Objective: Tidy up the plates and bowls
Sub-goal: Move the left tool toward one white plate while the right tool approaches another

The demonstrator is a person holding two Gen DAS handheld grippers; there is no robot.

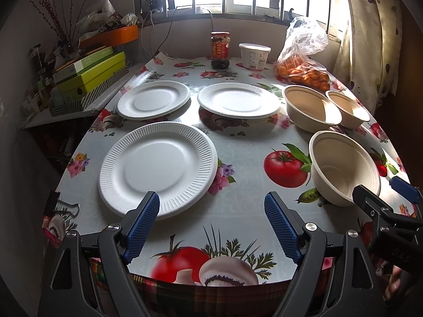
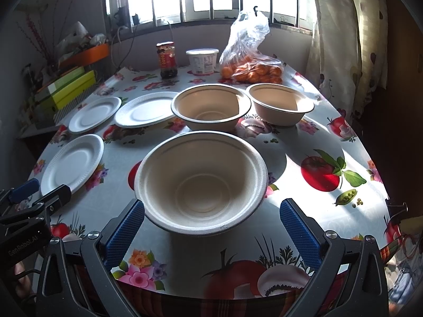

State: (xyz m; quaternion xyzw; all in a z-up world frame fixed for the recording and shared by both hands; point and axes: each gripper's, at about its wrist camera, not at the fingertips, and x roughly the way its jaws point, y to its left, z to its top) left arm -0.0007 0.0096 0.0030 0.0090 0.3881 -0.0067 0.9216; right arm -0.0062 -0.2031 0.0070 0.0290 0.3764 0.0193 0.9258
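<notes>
Three white foam plates lie apart on the fruit-print tablecloth: a near plate [image 1: 158,170], a far left plate [image 1: 153,99] and a far middle plate [image 1: 239,100]. Three beige paper bowls stand upright on the right: a near bowl [image 2: 201,179], a middle bowl [image 2: 210,107] and a far right bowl [image 2: 280,107]. My left gripper [image 1: 211,206] is open and empty, just short of the near plate's front rim. My right gripper [image 2: 211,211] is open and empty, its fingers either side of the near bowl's front, not touching it.
At the table's far edge stand a sauce jar [image 1: 220,50], a white tub [image 1: 254,55] and a plastic bag of oranges [image 1: 304,60]. Green boxes [image 1: 92,74] are stacked on a side shelf at left. Binder clips [image 1: 62,206] hold the cloth at the near corners.
</notes>
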